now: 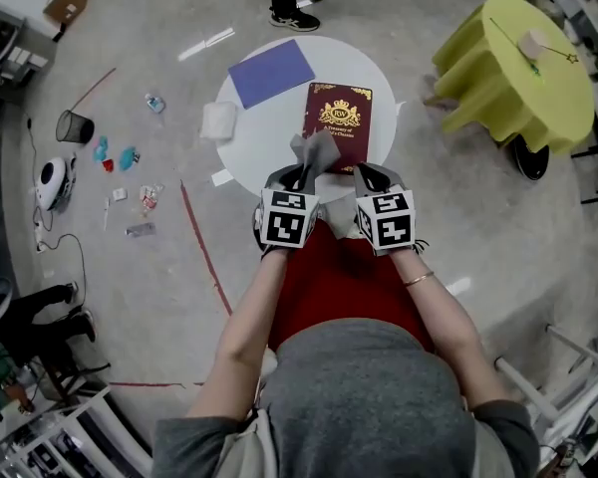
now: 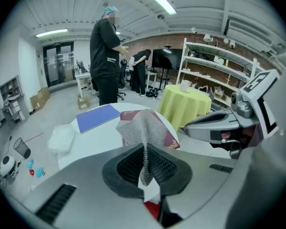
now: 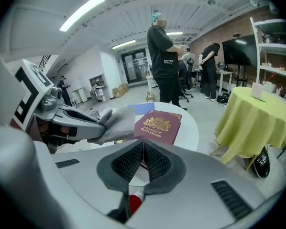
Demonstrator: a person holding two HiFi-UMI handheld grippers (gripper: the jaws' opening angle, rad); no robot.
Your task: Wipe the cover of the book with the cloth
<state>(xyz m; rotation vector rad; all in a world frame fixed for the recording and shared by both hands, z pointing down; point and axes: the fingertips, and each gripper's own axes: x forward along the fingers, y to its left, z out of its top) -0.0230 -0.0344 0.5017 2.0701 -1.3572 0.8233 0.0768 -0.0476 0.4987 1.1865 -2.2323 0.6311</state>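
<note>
Left gripper [image 2: 144, 152] is pinching the grey mesh cloth [image 2: 142, 128], jaws closed on its lower fold. Right gripper [image 3: 143, 152] has its jaws pressed together with nothing in them. Book [image 3: 158, 125] lies flat on the white round table [image 1: 269, 152], just ahead of both grippers. Maroon cover, gold crest, gold title looks like "A Treasury of World's Classics". Cloth sits over the book's near edge, contact unclear. Blue sheet [image 1: 271, 72] is ahead-left of the left gripper, white wad [image 1: 219, 121] further left. Yellow-draped table [image 1: 518, 68] is well off to the right of the right gripper. Person [image 2: 105, 56] stands beyond the round table.
</note>
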